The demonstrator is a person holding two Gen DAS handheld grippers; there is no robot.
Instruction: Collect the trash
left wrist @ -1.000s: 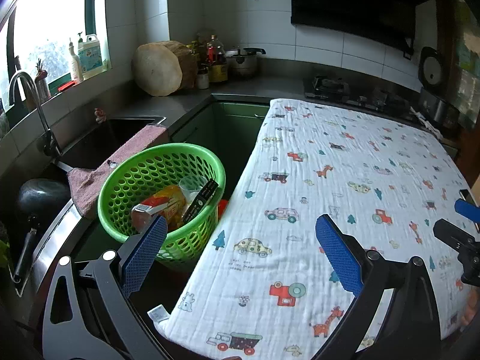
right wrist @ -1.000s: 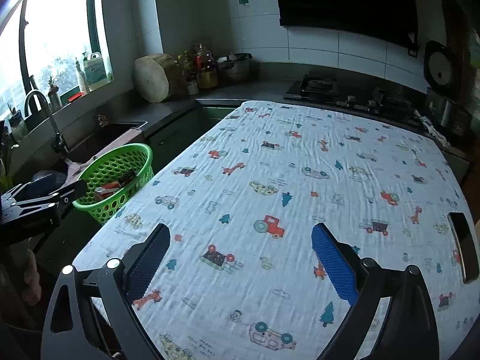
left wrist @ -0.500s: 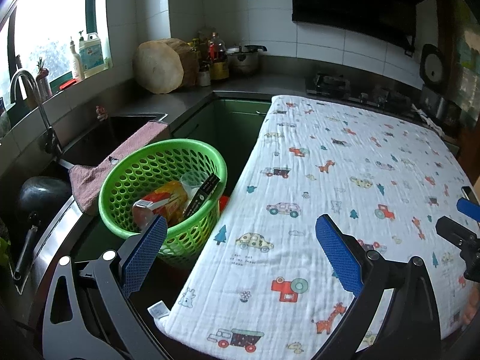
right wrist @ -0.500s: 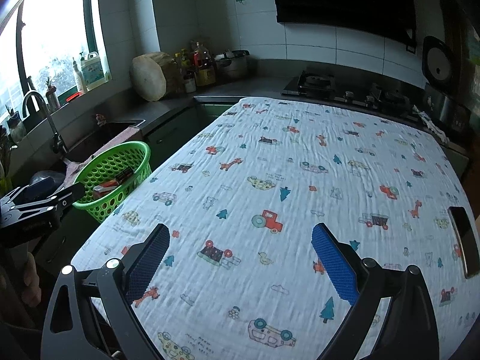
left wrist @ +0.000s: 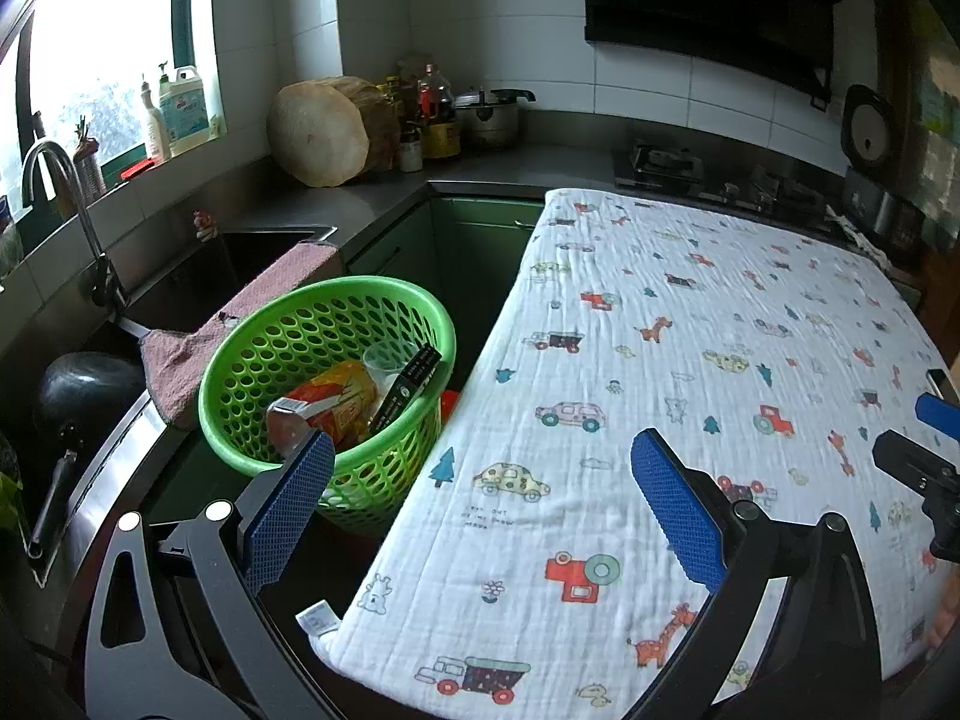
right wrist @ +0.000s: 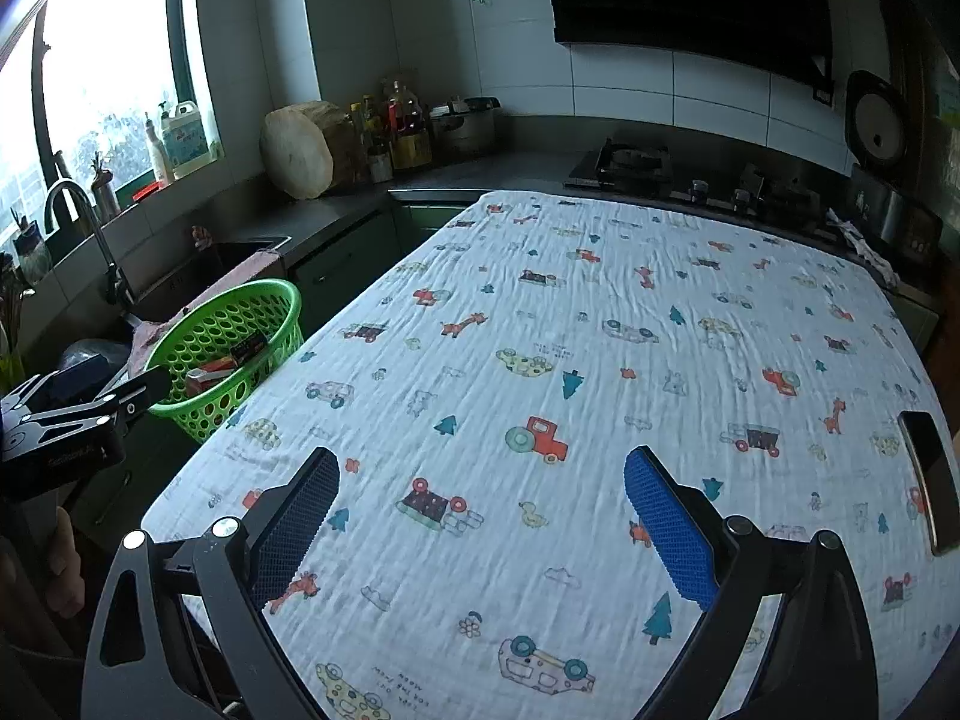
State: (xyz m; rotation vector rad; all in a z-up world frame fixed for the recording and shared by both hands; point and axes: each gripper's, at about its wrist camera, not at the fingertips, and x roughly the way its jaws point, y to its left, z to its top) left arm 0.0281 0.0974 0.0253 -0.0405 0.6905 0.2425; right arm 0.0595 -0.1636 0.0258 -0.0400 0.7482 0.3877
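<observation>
Green perforated plastic basket [left wrist: 327, 354] holding wrappers sits at ten o'clock of the wide-open, empty left gripper [left wrist: 480, 501]; the right gripper [right wrist: 480, 504] gapes wide over the cartoon-print cloth-covered desk [right wrist: 600, 330].

**Basket full, my left fingers empty**

My left gripper [left wrist: 480, 480] hangs wide open over the table's edge. The green basket [left wrist: 240, 420] beside the patterned cloth [left wrist: 690, 330] holds a yellow-orange packet [left wrist: 336, 396], a black box [left wrist: 408, 387] and a clear cup [left wrist: 384, 357].
</observation>
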